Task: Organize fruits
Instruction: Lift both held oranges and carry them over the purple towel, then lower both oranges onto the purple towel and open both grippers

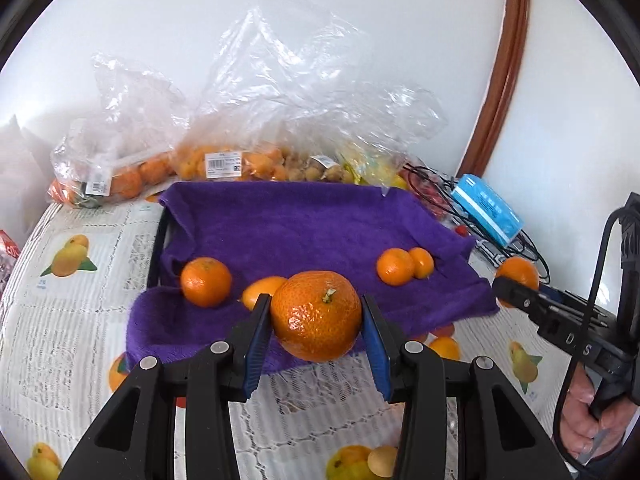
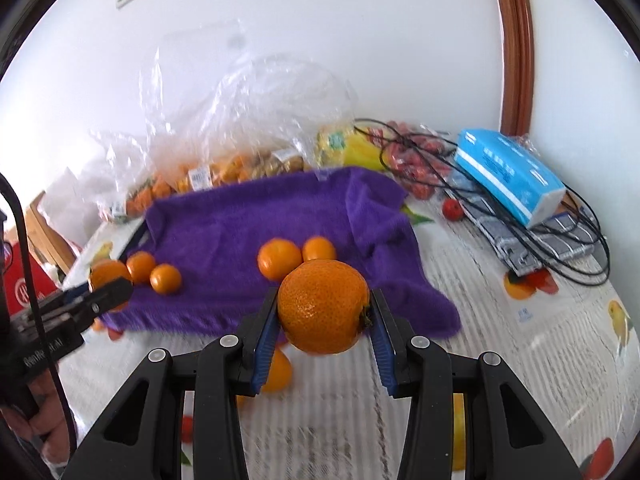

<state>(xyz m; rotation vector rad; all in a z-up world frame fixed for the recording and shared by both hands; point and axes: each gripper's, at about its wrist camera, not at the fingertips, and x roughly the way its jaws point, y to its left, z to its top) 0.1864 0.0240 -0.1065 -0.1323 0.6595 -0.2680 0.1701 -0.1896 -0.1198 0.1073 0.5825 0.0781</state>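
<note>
Left wrist view shows your left tongs [image 1: 316, 316] closed on a mandarin [image 1: 316, 314], right tongs [image 2: 323, 308] likewise on another [image 2: 323, 306]; squeeze these soft, roundish fruits gently at the middle.

The left hand-held gripper [image 1: 316, 320] has its blue-padded fingers [image 1: 256, 336] pressed against a tangerine [image 1: 316, 314]. The right hand-held gripper [image 2: 323, 320] likewise clamps another tangerine [image 2: 323, 306], off to the left one's right side.
</note>
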